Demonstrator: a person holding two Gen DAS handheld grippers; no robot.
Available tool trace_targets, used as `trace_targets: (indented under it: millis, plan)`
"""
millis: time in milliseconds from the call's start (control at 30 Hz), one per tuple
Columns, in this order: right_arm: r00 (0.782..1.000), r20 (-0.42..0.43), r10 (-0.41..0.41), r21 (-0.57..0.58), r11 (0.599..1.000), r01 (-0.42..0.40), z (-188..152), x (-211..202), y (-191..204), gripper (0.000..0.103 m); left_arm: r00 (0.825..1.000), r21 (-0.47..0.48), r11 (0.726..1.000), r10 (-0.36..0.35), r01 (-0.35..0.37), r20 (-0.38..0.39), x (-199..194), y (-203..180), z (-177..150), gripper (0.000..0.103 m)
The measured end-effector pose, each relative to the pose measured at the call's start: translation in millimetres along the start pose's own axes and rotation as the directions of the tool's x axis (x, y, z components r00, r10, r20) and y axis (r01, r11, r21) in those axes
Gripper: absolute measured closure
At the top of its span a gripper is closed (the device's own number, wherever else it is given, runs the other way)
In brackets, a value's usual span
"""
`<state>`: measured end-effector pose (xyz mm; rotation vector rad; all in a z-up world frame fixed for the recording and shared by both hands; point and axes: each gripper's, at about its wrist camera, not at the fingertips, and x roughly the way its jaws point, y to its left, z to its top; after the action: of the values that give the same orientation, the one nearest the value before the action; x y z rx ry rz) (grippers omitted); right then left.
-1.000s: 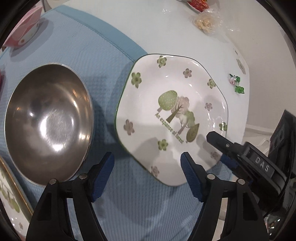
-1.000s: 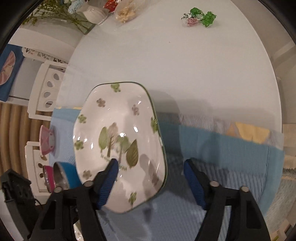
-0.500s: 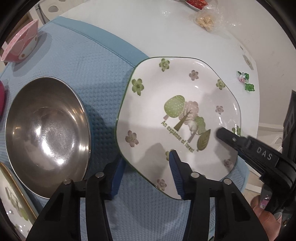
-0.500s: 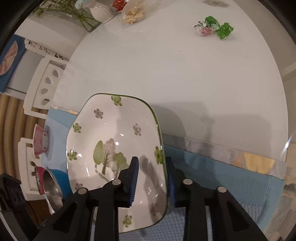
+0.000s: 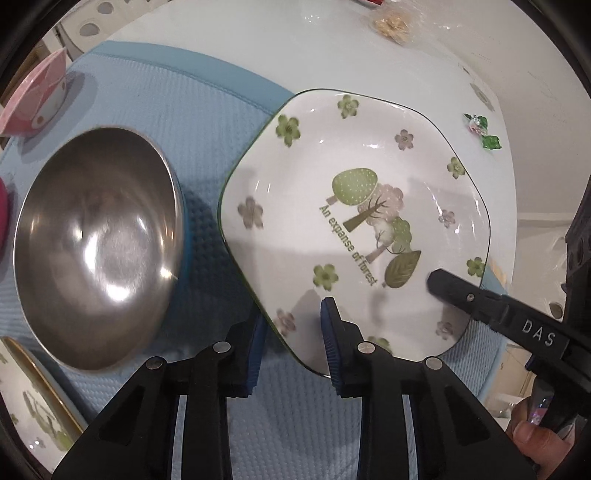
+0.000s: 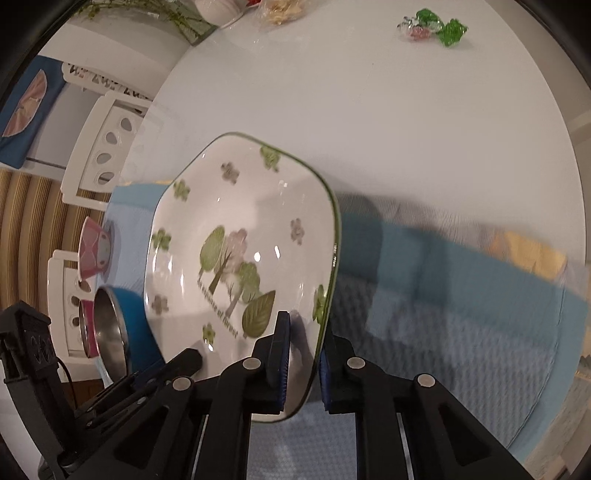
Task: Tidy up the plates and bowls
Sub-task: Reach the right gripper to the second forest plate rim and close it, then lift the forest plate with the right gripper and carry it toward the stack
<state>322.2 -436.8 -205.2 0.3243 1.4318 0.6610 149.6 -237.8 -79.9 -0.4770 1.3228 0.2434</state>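
Both jaws pinch the plate (image 5: 354,221) rim: your left gripper (image 5: 291,347) on its near edge, your right gripper (image 6: 301,363) on the opposite side, pads clamped. Plate is lifted, tilted over the blue mat (image 5: 192,122), steel bowl (image 5: 96,243) just beside it. Likely glazed ceramic: stiff, slick, breakable, so grip the rim firmly. Round white table (image 6: 369,92) beyond the plate, candies (image 6: 432,29) far side, white chairs (image 6: 107,147) behind

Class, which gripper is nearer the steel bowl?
Left. The left gripper grips the plate edge beside the steel bowl; the right gripper clamps the plate's far edge.
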Motion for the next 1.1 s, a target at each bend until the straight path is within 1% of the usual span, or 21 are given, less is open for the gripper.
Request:
trace_targets:
  millis: [133,300,400,533,633,767,833,933,1033,1100]
  plan:
    - [1.000,-0.006,0.028,0.023,0.999,-0.028,-17.0,-0.1,-1.5,0.090,1.000,-0.006,1.000,-0.006,0.006,0.000,-3.7,6.3,-5.1,0.080]
    - [0.999,-0.012,0.051,0.044,0.998,-0.050,-42.0,-1.7,-1.2,0.090,1.000,0.015,1.000,-0.003,0.003,0.004,-8.0,11.6,-14.7,0.081]
    - [0.998,-0.012,0.060,0.065,0.996,-0.059,-58.3,-2.3,-1.1,0.090,1.000,0.019,1.000,-0.007,0.007,-0.006,-8.4,13.1,-21.4,0.081]
    - [0.998,-0.016,0.069,0.094,0.993,-0.067,-82.0,-1.6,1.7,0.088,1.000,0.040,0.999,-0.010,0.010,-0.015,-12.7,18.5,-37.9,0.081]
    - [0.998,-0.025,0.064,0.103,0.993,-0.061,-104.4,-1.5,6.6,0.087,0.999,0.049,0.999,-0.015,0.017,-0.034,-16.7,24.9,-53.2,0.081]
    - [0.996,-0.034,0.078,0.135,0.988,-0.072,-144.7,-2.3,10.0,0.086,0.997,0.079,0.996,-0.023,0.029,-0.072,-23.7,37.7,-82.9,0.081]
    - [0.995,-0.040,0.096,0.156,0.984,-0.089,-167.5,-1.9,11.4,0.086,0.996,0.089,0.995,-0.028,0.036,-0.088,-26.3,44.2,-94.0,0.081]
    - [0.989,-0.054,0.136,0.183,0.975,-0.124,-192.9,0.9,14.3,0.086,0.992,0.098,0.993,-0.048,0.060,-0.121,-30.0,54.7,-109.4,0.081]
    - [0.986,-0.070,0.150,0.187,0.973,-0.135,-202.9,0.9,17.2,0.084,0.991,0.113,0.992,-0.051,0.065,-0.121,-34.0,59.5,-112.4,0.081]
    - [0.988,-0.075,0.134,0.179,0.977,-0.119,-200.6,-3.3,18.3,0.083,0.991,0.120,0.990,-0.067,0.080,-0.113,-34.3,58.7,-104.1,0.081]
